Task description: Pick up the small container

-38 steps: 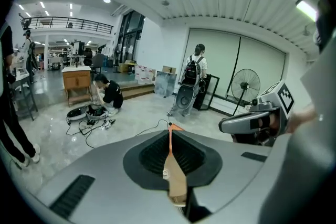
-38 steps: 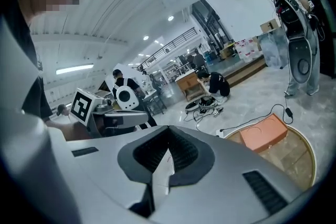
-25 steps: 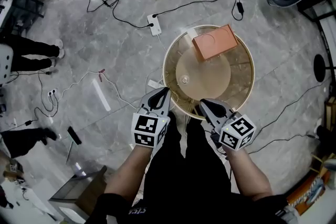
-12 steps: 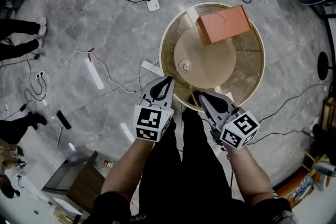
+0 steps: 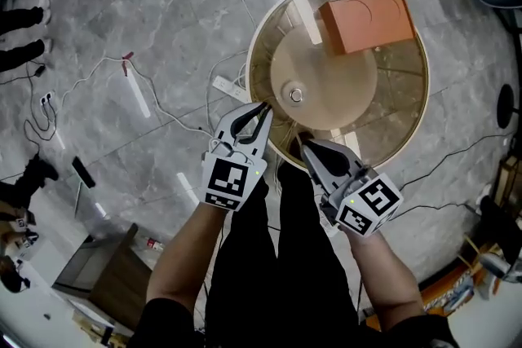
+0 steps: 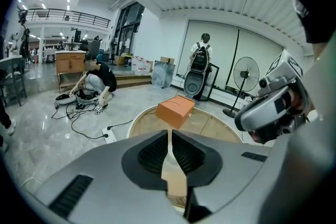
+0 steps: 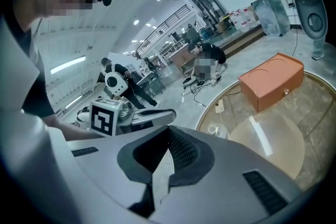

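The small container (image 5: 296,95) sits near the middle of the round glass table (image 5: 400,106), well apart from the orange box (image 5: 367,20). It looks clear, light and likely slippery, so pinch it gently across its sides. Your left gripper (image 5: 259,112) and right gripper (image 5: 303,144) are both closed and empty, at the table's near edge.

Orange box (image 5: 365,22), small container (image 5: 296,95) on round table (image 5: 400,106)

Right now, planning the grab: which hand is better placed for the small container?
Left, probably. In the head view the left tongs end closer to the container on the table; the right tongs sit farther back. Both are shut and must open first.
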A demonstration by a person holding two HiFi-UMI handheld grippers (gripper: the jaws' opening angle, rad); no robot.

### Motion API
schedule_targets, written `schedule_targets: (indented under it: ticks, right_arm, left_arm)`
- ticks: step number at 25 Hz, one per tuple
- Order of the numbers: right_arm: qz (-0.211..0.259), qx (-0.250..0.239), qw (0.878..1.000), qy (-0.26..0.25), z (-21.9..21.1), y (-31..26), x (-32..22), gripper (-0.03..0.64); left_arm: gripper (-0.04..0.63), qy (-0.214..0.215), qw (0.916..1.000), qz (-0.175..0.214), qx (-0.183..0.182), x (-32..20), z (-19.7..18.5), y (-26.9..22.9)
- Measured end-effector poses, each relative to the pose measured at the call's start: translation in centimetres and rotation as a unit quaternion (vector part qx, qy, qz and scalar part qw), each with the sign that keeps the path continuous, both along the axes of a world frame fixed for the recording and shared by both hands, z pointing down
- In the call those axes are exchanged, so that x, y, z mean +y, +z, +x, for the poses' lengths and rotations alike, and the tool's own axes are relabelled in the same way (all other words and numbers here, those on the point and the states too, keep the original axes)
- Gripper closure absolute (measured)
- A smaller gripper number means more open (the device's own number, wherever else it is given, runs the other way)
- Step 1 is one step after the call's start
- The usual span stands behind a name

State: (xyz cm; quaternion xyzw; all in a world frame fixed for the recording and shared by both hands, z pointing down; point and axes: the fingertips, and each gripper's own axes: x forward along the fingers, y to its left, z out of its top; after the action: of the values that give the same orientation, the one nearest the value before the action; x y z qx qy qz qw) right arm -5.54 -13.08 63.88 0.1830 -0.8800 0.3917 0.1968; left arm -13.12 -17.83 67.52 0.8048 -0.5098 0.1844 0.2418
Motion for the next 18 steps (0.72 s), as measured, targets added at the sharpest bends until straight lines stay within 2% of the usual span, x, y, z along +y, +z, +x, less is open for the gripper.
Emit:
schedule_targets:
  ticks: [3, 5, 8, 10, 14, 18]
  right_arm:
    - [0.004, 0.013, 1.000, -0.023, 0.0, 1.5, 0.6, 0.603]
    - [0.006, 0.022, 0.999, -0.028, 0.5, 2.7, 0.8, 0.603]
    - [0.004, 0.030, 0.999, -0.014, 1.5, 4.5, 0.8, 0.603]
    - [-0.002, 0.031, 1.000, -0.002, 1.9, 6.0, 1.0, 0.603]
    - [-0.020, 0.037, 0.999, 0.002, 2.8, 9.4, 2.7, 0.603]
    - [-0.027, 0.043, 0.999, 0.007, 3.7, 12.0, 3.4, 0.603]
  left_arm:
    - [0.558, -0.002, 1.0000, 0.000, 0.007, -0.4, -0.1, 2.1]
    - [0.500, 0.004, 0.9999, -0.005, 0.012, -0.3, 0.4, 3.6]
    - [0.463, 0.028, 0.9994, -0.011, 0.017, 0.0, 1.6, 5.7]
    - [0.440, 0.047, 0.9988, -0.001, 0.009, -0.1, 2.2, 7.1]
    - [0.316, 0.063, 0.9976, 0.022, -0.018, -0.1, 2.7, 10.1]
    - [0.291, 0.074, 0.9970, 0.019, -0.011, -0.2, 3.3, 12.2]
